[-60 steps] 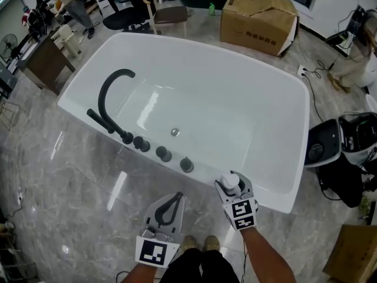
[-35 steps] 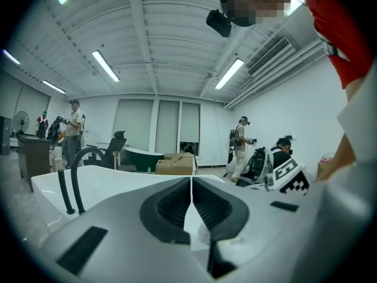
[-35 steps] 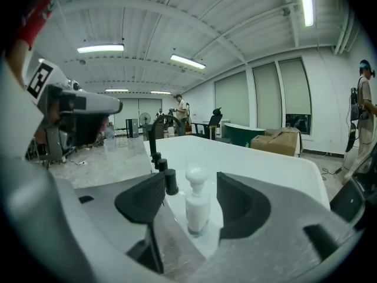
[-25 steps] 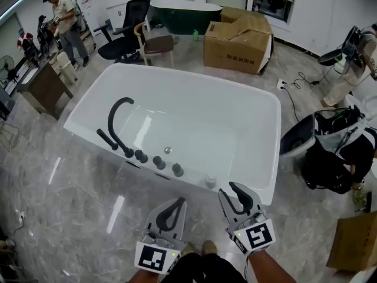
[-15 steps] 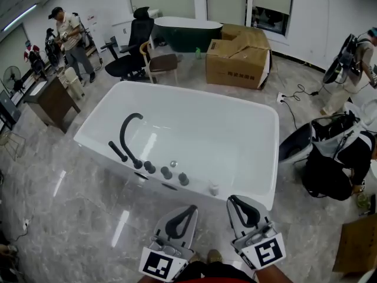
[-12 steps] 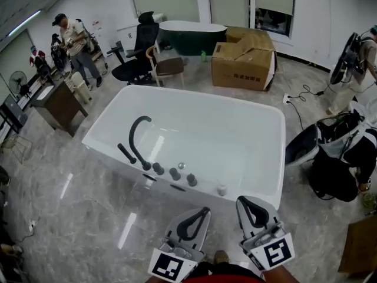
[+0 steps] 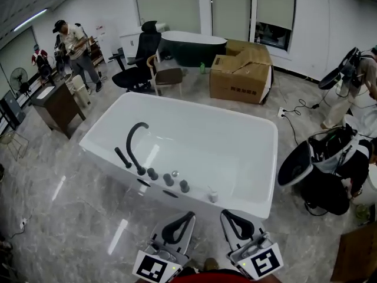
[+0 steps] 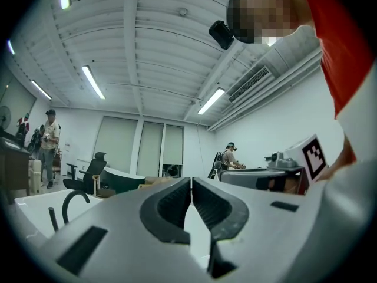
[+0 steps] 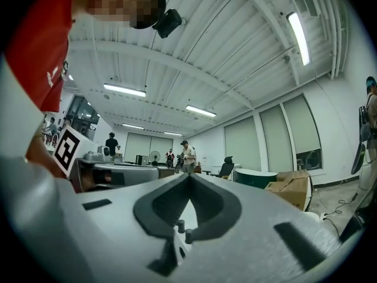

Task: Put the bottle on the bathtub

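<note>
Starting at the left, the black faucet [image 7: 134, 141] arches over the white bathtub [image 7: 273, 158], with dark knobs [image 7: 168, 180] lined along the near rim. Your left tool [image 7: 191, 216] hangs short of that rim, jaws pressed together on nothing. The small bottle [image 7: 212, 196] stands upright on the rim, apart from both tools. Your right tool [image 7: 224, 213] is likewise closed and empty.

My left gripper [image 7: 189, 216] and right gripper [image 7: 224, 213] are pale grey with black pads [image 8: 168, 208] and black-and-white square markers [image 7: 154, 268]. The bathtub [image 7: 272, 164] is glossy white, its faucet [image 7: 134, 135] black, the bottle [image 7: 212, 196] whitish, the floor [image 7: 76, 205] grey-veined marble.
</note>
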